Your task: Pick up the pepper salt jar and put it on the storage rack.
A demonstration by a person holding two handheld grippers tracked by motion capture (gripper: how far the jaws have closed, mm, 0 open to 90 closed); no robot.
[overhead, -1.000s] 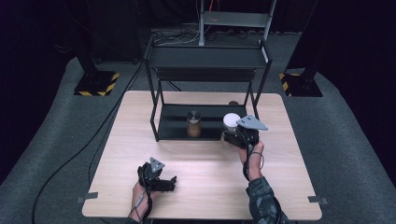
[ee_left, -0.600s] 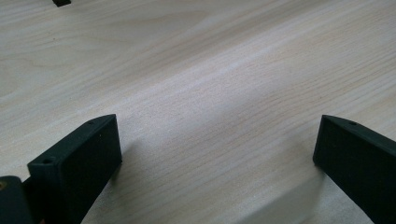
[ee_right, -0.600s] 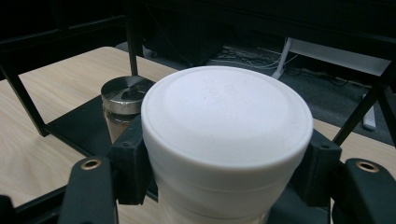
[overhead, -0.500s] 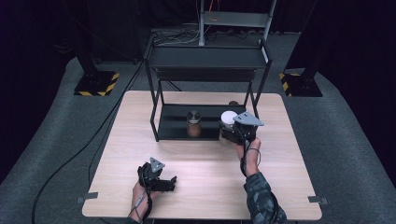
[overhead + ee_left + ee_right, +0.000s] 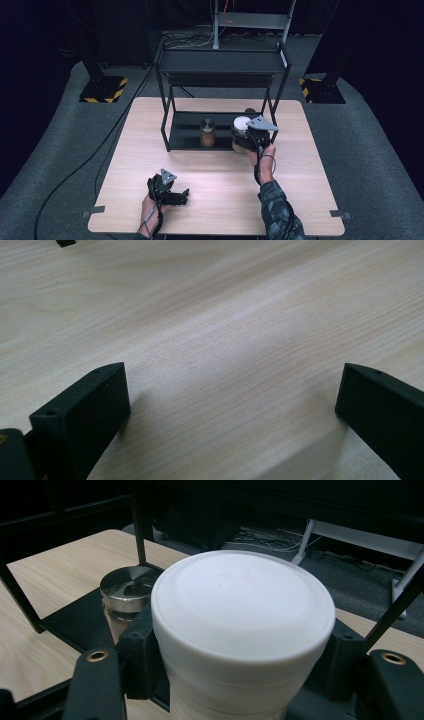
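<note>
My right gripper (image 5: 243, 134) is shut on a container with a wide white lid (image 5: 242, 610), held upright at the front right corner of the black rack's lower shelf (image 5: 185, 135). Whether it rests on the shelf I cannot tell. Left of it on that shelf stands a small jar with a silver metal lid (image 5: 127, 587), also visible from above as a brownish jar (image 5: 207, 132). My left gripper (image 5: 176, 196) lies on the wooden table near its front edge, jaws wide apart with bare wood between them (image 5: 232, 395).
The two-tier black rack (image 5: 220, 62) stands at the back half of the wooden table (image 5: 300, 175); its right front post (image 5: 270, 117) is close to my right gripper. Cables trail over the grey floor at the left and behind the rack.
My right gripper has edged slightly left toward the rack with the white-lidded container in it. The left gripper has stayed put.
</note>
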